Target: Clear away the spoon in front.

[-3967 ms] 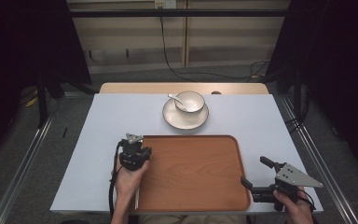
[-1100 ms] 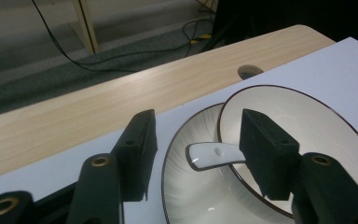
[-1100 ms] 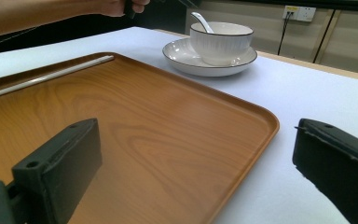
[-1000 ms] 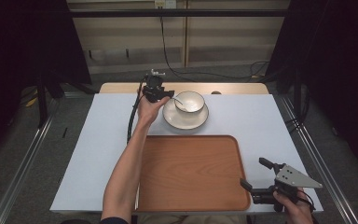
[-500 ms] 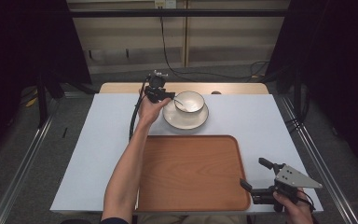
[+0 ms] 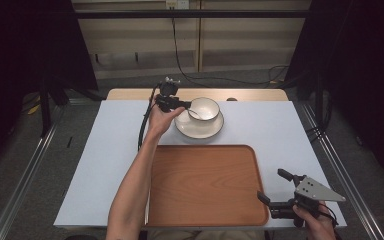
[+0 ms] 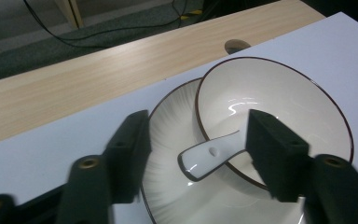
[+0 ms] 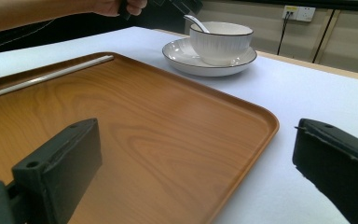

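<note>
Left gripper poised at the spoon handle, jaws released and straddling it.

The spoon rests in the bowl on the plate, at the table's far edge; its handle juts over the bowl's rim toward the left gripper, long axis running along the jaws' reach. The jaws have just been opening; the handle lies between them, untouched. The right gripper, released and empty, waits well apart beside the tray.

The left gripper is held out at twelve o'clock, jaws just widened. The right gripper is kept open at five o'clock.
</note>
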{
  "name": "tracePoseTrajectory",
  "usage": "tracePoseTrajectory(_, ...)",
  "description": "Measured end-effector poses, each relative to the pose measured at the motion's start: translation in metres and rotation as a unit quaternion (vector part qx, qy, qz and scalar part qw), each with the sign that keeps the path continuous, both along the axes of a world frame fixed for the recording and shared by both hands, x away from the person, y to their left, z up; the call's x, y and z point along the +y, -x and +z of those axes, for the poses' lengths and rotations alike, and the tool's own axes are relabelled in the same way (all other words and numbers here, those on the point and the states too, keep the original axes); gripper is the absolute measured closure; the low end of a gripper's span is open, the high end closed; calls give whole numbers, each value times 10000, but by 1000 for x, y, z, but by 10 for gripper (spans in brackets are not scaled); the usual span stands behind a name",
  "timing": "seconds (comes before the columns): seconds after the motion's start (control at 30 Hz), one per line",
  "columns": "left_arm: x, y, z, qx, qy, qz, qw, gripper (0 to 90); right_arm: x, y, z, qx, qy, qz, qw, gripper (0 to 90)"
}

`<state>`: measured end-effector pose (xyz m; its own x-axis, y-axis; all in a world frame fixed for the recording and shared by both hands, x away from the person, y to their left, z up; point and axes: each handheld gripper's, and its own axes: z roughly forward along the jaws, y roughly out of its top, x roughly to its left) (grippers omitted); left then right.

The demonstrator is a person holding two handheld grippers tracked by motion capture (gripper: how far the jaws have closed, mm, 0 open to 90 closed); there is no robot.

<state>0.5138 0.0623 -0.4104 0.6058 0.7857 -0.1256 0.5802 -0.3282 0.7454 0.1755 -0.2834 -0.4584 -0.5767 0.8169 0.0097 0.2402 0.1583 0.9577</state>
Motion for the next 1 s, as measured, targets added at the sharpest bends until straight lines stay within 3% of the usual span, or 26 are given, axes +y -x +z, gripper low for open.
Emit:
tracePoseTrajectory(0.13,-4,-2,-7,100,-107,-46,9999,398,0,-1,-1,23,18,47,10000,8)
tracePoseTrajectory(0.2,-9,-2,-11,106,-41,-40,9999,414,0,0,0,34,12,44,10000,9)
tracePoseTrajectory(0.23,-9,-2,-10,108,-147,-135,9997,434,0,-1,-1,34,16,37,10000,8)
tracePoseTrajectory(0.33,-12,-1,-10,112,-131,-115,9998,489,0,0,-1,47,10,25,10000,8)
tracePoseTrajectory(0.37,-11,-1,-9,138,-241,-242,9993,523,0,0,-1,41,24,40,10000,8)
tracePoseTrajectory(0.43,-11,1,-8,120,-166,-157,9997,505,0,0,-1,52,8,33,10000,8)
tracePoseTrajectory(0.53,-9,5,-5,168,-330,-326,9988,550,0,0,-1,44,19,30,10000,8)
tracePoseTrajectory(0.57,-9,5,-4,152,-331,-336,9988,563,0,0,-1,60,7,34,10000,8)
tracePoseTrajectory(0.6,-9,6,-5,153,-203,-291,9993,570,0,0,-1,56,9,30,10000,8)
tracePoseTrajectory(0.67,-7,6,-3,167,-248,-390,9988,590,1,0,-1,36,13,42,10000,8)
tracePoseTrajectory(0.73,-7,6,-3,203,-244,-437,9985,572,0,0,0,25,39,46,10000,8)
tracePoseTrajectory(0.77,-9,6,-5,219,-116,-338,9991,536,0,0,0,49,13,32,10000,8)
tracePoseTrajectory(0.83,-9,5,-5,195,-267,-340,9989,544,0,0,-1,44,22,22,10000,8)
tracePoseTrajectory(0.87,-11,4,-7,214,-113,-289,9993,542,0,0,-1,40,16,22,10000,8)
tracePoseTrajectory(0.9,-12,4,-8,227,-236,-354,9988,544,0,0,-1,50,11,33,10000,8)
tracePoseTrajectory(0.93,-14,4,-11,236,-127,-271,9993,544,0,0,-1,46,12,39,10000,8)
tracePoseTrajectory(0.97,-14,3,-11,280,-241,-317,9988,537,0,0,-1,53,15,37,10000,8)
tracePoseTrajectory(1.0,-14,3,-11,273,-208,-301,9990,535,0,-1,-1,28,26,36,10000,9)
